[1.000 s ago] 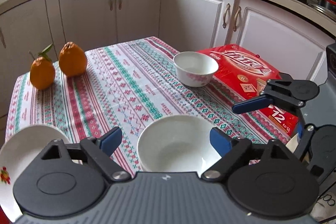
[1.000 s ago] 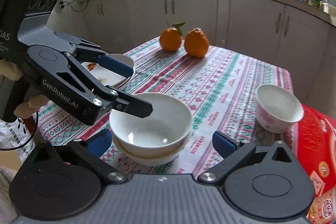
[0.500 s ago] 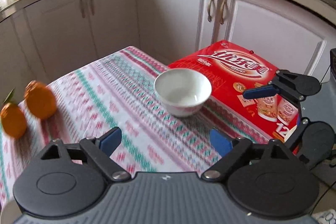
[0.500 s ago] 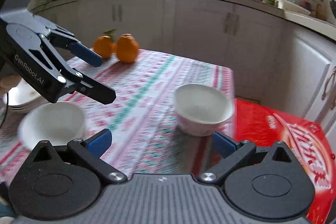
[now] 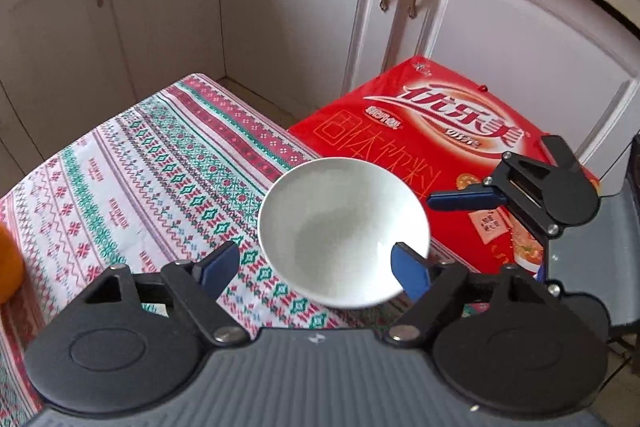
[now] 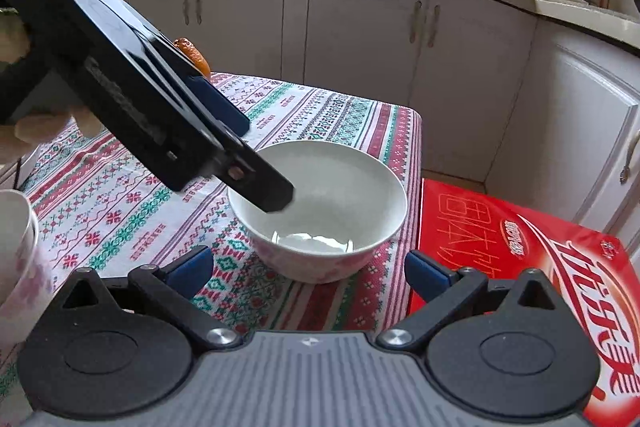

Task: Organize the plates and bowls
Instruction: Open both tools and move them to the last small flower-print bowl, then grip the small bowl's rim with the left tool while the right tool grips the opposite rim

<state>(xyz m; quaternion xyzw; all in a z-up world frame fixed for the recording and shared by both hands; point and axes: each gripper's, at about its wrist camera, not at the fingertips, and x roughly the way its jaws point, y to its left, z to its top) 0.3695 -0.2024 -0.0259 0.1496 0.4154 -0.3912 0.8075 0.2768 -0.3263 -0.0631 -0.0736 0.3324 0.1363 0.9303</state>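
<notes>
White bowl [image 5: 344,231] now reached on table [image 5: 132,179]; left hand-held gripper [image 5: 316,263] closing around its rim, right hand-held gripper [image 6: 308,273] apart, empty.

- A white bowl [image 5: 344,231] is seen near the corner of the tabletop [image 5: 132,171], which is covered with a patterned red, green and white cloth.
- The bowl's near rim is straddled by the left gripper [image 5: 316,267]: one blue-tipped finger lies inside the bowl, the other outside it over the cloth. The fingers are closing.
- A red printed carton [image 5: 432,131] is seen just beside the bowl.
- The right gripper [image 5: 476,203] is held over the carton, one blue finger pointing at the bowl.
- White cabinet doors [image 5: 304,3] are seen behind.
</notes>
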